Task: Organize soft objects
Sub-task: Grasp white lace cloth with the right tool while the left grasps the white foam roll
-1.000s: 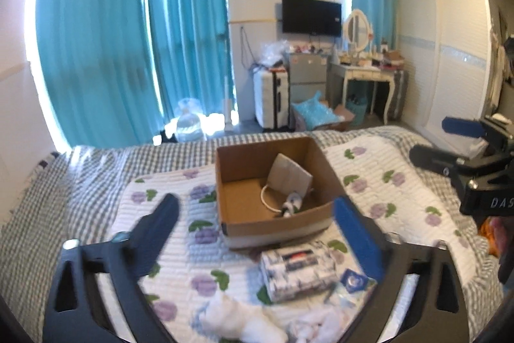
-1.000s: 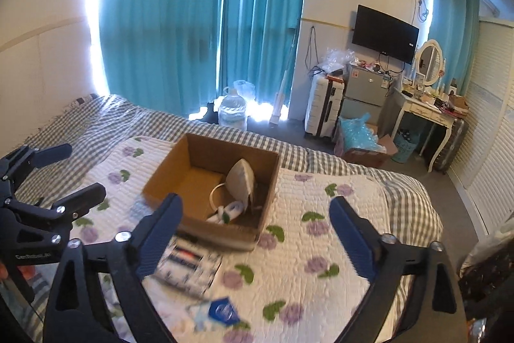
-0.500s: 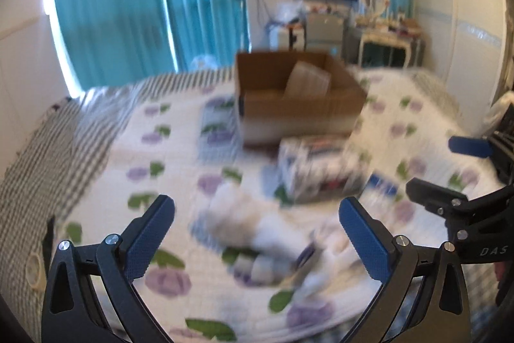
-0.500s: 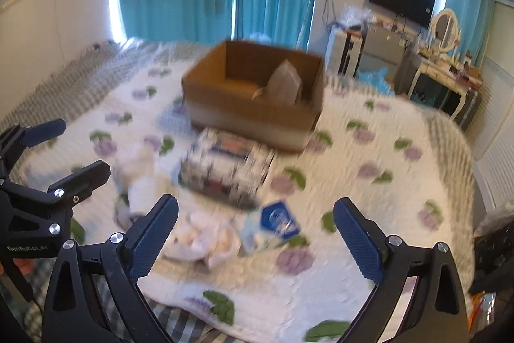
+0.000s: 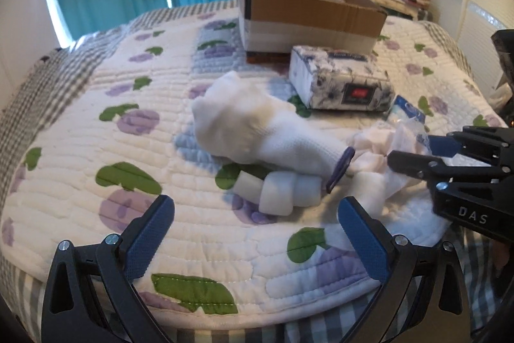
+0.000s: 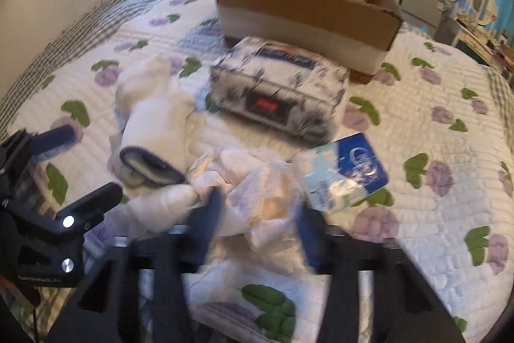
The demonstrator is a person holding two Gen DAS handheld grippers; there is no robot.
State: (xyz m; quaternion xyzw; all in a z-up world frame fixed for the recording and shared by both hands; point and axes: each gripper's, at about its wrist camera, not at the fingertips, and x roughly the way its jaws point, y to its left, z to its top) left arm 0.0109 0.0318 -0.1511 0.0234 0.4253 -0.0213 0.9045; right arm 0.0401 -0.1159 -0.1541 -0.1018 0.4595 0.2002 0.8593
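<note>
Right wrist view showed my right gripper [image 6: 258,208] closing around the crumpled white bundle [image 6: 257,192] on the quilt [image 6: 417,105]; whether its pads pressed yet, I couldn't tell. My left gripper [image 5: 255,230] gaped empty before the sock [image 5: 257,124]. Next I needed a firm pinch, then a lift toward the cardboard box [image 6: 308,5].

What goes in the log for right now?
left claw: open, empty | right claw: just been closing, white bundle between jaws | sock: on quilt

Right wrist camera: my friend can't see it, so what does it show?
The right tongs have just been closing around a crumpled white plastic bag on a flowered quilt. Beyond lie white socks, a tissue pack and an open cardboard box.
</note>
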